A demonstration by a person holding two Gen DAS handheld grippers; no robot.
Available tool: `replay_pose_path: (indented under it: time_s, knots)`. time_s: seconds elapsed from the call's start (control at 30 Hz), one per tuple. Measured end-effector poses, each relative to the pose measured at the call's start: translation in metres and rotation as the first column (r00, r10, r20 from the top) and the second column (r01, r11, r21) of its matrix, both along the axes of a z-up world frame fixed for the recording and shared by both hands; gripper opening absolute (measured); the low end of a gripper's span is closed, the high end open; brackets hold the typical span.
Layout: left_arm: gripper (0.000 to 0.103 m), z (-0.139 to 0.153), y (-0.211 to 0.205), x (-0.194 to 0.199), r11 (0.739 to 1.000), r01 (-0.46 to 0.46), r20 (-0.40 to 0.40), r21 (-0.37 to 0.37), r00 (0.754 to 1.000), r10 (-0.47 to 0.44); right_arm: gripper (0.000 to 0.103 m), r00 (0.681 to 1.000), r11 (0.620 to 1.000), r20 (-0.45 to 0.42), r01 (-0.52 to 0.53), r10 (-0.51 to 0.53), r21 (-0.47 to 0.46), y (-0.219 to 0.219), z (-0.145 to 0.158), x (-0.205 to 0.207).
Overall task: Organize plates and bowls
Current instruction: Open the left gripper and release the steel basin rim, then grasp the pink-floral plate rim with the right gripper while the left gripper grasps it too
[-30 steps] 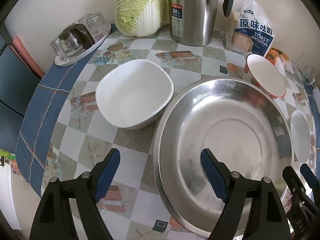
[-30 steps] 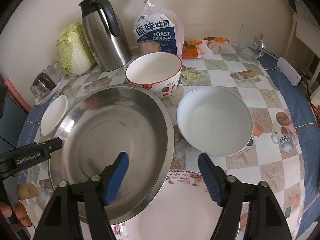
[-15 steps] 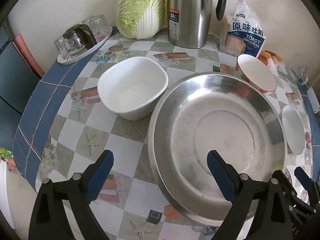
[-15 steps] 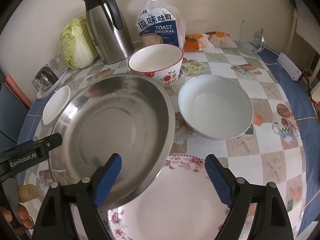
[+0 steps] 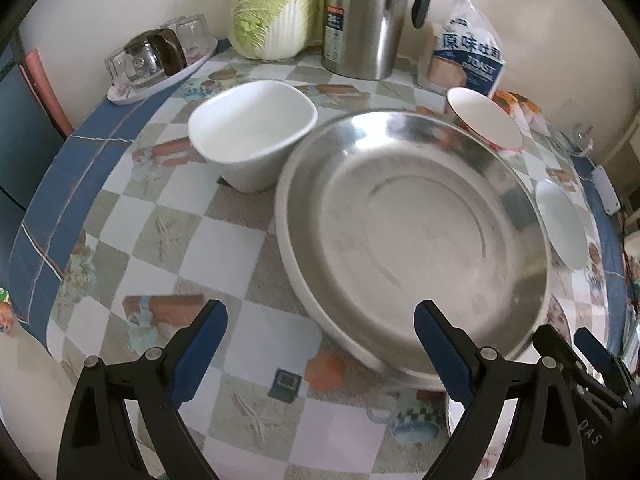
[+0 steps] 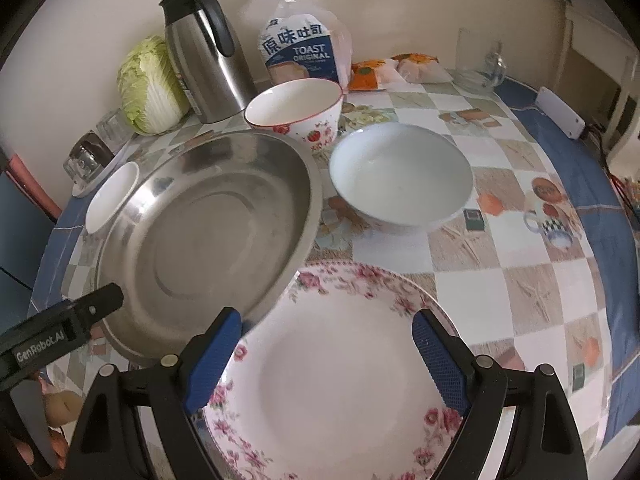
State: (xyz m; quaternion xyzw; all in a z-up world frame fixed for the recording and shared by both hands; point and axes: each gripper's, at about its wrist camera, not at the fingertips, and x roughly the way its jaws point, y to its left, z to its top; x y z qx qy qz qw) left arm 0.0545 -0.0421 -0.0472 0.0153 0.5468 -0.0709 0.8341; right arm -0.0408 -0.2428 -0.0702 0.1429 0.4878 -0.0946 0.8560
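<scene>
Both tongs are standing spread wide with nothing between their blue pads. The left tongs [image 5: 320, 354] are hovering over the checked counter [image 5: 224, 256], the left pad over bare cloth and the right pad at the near rim of the steel basin [image 5: 412, 236], without clearly touching it. The basin is sitting in the middle of the counter, with a square white bowl [image 5: 252, 132] touching its far left edge and a strawberry-patterned bowl [image 6: 294, 114] just behind it. The right tongs [image 6: 326, 354] are hanging above a floral plate [image 6: 340, 372], whose left rim is lying just beside or slightly under the basin's edge; which one cannot be told. A round pale bowl [image 6: 400, 178] is resting beyond the plate, just right of the basin. Along the wall are standing a cabbage [image 5: 276, 8], a steel thermos [image 5: 364, 16] and a bag of toast [image 6: 300, 52].
</scene>
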Motion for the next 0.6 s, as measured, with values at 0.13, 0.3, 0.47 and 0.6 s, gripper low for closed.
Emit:
replay_pose_path:
  time_s: [0.13,0.3,0.47,0.6]
  knots:
    - [0.095,-0.001,-0.003,-0.009,0.999,0.030,-0.012,-0.031,0.999,-0.031,0.090,1.000,1.000,-0.004,0.013,-0.013,0.007,-0.002,0.000,-0.010]
    - [0.095,0.002,-0.008,-0.019,0.996,0.058,-0.008,-0.070,0.998,-0.059,0.090,1.000,1.000,-0.007,0.020,-0.020,0.004,-0.003,0.002,-0.020]
    - [0.095,0.006,-0.017,-0.028,0.992,0.099,0.009,-0.075,0.995,-0.099,0.090,0.999,0.999,-0.027,0.043,-0.042,0.013,-0.010,0.001,-0.027]
    - [0.095,0.002,-0.027,-0.031,0.986,0.139,-0.014,-0.091,0.990,-0.141,0.090,0.995,0.995,-0.054,0.091,-0.089,0.042,-0.022,-0.004,-0.031]
